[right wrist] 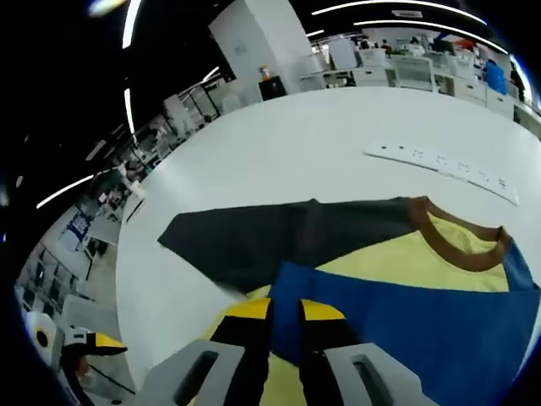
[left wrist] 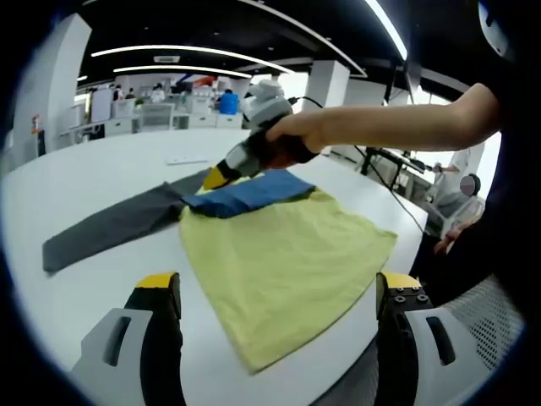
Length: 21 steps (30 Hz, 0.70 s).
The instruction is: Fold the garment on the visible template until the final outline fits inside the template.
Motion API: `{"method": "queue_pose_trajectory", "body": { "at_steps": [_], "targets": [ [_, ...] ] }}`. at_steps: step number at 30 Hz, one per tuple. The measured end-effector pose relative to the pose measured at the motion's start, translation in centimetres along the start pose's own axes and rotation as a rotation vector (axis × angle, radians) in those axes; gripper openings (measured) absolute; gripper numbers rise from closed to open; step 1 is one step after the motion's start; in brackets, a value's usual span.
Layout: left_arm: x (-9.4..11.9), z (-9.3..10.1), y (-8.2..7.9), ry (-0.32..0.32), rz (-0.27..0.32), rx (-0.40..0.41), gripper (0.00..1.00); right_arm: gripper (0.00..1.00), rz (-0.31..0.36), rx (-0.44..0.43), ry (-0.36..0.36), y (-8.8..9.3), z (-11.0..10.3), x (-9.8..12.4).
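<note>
On the white table (left wrist: 76,178), nearest my left gripper (left wrist: 279,296), whose jaws stood wide apart and held nothing, I logged the garment (left wrist: 287,254): yellow body spread flat, blue sleeve (left wrist: 249,193) folded across its top, dark grey sleeve (left wrist: 110,224) stretched away. My right gripper (right wrist: 284,315) had its yellow-tipped jaws nearly together on the blue sleeve's edge (brown collar (right wrist: 448,245) beyond). Farther off I noted a white strip (right wrist: 444,163), then office desks.
</note>
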<state>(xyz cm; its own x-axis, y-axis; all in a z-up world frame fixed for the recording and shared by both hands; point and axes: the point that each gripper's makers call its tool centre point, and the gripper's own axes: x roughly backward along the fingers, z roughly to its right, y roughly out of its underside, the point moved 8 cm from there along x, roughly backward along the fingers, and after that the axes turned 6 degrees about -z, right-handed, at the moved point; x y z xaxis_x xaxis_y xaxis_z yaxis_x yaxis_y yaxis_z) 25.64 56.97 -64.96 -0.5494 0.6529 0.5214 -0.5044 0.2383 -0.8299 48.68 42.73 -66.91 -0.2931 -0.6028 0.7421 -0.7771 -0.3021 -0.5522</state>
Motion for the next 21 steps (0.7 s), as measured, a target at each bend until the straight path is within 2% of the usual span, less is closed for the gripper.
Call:
{"method": "queue_pose_trajectory", "body": {
  "at_steps": [5, 12, 19, 21],
  "targets": [
    [0.0, 0.1, -0.2, 0.0, 0.008, -0.005, 0.94, 0.16, 0.016, 0.02, 0.021, 0.0, 0.7, 1.1],
    [-0.3, 0.0, -0.7, -0.009, 0.012, -0.024, 0.98, 0.38, 0.051, 0.069, 0.074, 0.5, 2.3, 3.5],
    [-0.4, 0.0, -1.0, -0.012, 0.015, -0.038, 0.99, 0.53, 0.064, 0.074, 0.094, 1.6, 4.2, 6.1],
    [-0.4, 0.0, -1.1, -0.013, 0.014, -0.042, 0.99, 0.54, 0.065, 0.075, 0.105, 2.0, 4.8, 6.9]
  ]
}}
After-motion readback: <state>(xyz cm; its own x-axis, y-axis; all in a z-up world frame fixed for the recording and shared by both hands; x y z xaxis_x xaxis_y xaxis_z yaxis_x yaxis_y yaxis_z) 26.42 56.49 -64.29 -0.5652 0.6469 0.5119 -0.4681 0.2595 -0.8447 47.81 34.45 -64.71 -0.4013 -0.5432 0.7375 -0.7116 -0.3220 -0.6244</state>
